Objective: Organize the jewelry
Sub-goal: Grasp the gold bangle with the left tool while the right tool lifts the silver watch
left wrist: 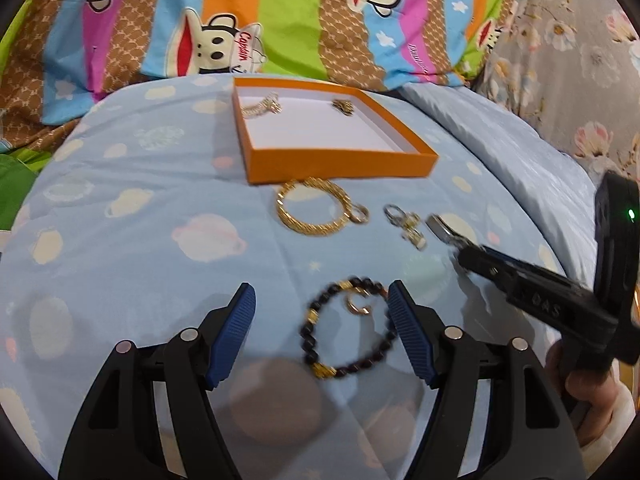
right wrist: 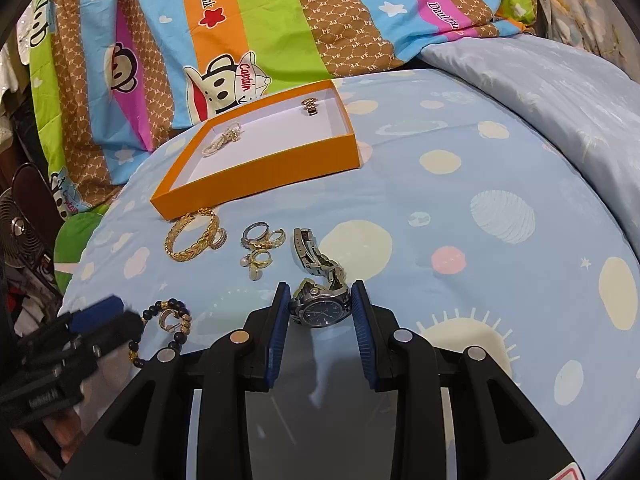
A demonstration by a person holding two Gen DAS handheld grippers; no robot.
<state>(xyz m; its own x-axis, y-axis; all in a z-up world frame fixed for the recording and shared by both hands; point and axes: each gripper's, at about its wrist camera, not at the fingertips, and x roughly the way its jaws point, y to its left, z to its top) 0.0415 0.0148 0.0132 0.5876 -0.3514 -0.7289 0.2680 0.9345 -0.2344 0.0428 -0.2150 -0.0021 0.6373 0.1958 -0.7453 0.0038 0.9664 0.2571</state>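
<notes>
An orange tray point(left wrist: 340, 166) point(right wrist: 256, 178) lies on the bed and holds a pale chain point(left wrist: 262, 107) point(right wrist: 222, 140) and a small gold piece point(left wrist: 342, 106) point(right wrist: 310, 106). In front of it lie a gold bangle point(left wrist: 310, 206) point(right wrist: 192, 236), a cluster of rings and earrings point(left wrist: 406, 224) point(right wrist: 260, 248) and a dark bead bracelet point(left wrist: 348, 332) point(right wrist: 168, 330) around a gold hoop. My left gripper point(left wrist: 322, 302) is open around the bead bracelet. My right gripper point(right wrist: 320, 294) is shut on a silver wristwatch point(right wrist: 320, 306); its strap point(left wrist: 440, 228) trails forward.
The bed has a light blue planet-print sheet point(right wrist: 460, 220). A striped cartoon blanket point(left wrist: 280, 20) point(right wrist: 260, 20) is bunched behind the tray. A grey floral cover point(left wrist: 560, 60) lies at the right. A fan point(right wrist: 16, 232) stands off the bed's left side.
</notes>
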